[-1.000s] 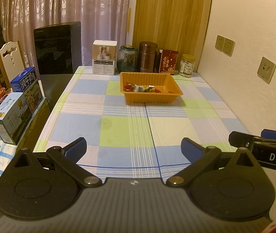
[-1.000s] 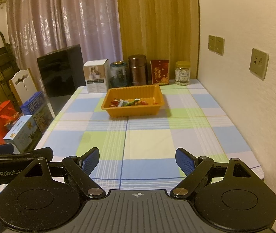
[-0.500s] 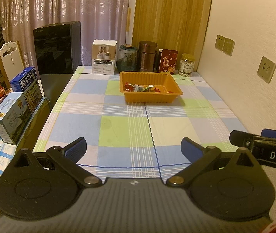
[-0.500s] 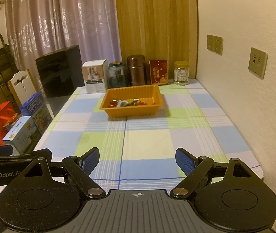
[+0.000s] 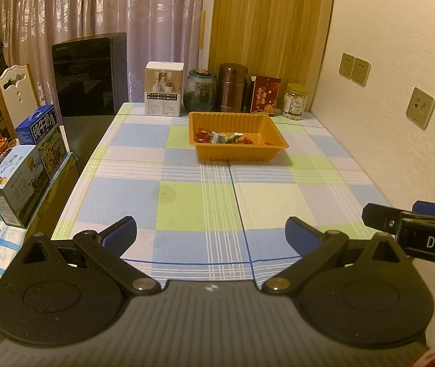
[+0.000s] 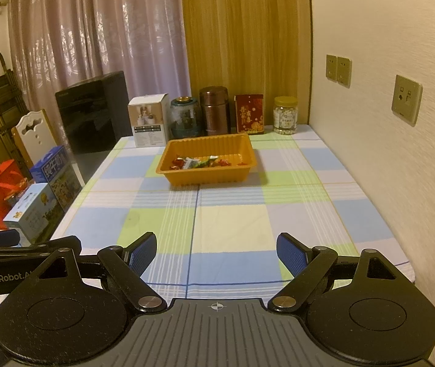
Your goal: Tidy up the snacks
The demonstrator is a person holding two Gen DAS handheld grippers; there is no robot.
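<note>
An orange tray [image 5: 238, 153] sits on the checked tablecloth toward the far end of the table; it also shows in the right wrist view [image 6: 208, 177]. Several wrapped snacks [image 5: 225, 138] lie inside it, also visible in the right wrist view [image 6: 200, 162]. My left gripper [image 5: 211, 235] is open and empty over the near table edge. My right gripper [image 6: 216, 252] is open and empty beside it, also far from the tray. Each gripper's side shows in the other's view.
Along the far edge stand a white box [image 5: 163, 93], a glass jar [image 5: 200, 90], a brown canister [image 5: 232, 91], a red box [image 5: 264, 99] and a small jar [image 5: 294, 101]. Milk cartons [image 5: 21, 180] and a chair stand left of the table. A wall runs along the right.
The right gripper has shifted slightly, the tray sits a little higher in its view. The left gripper has not visibly moved. Both stay open.
</note>
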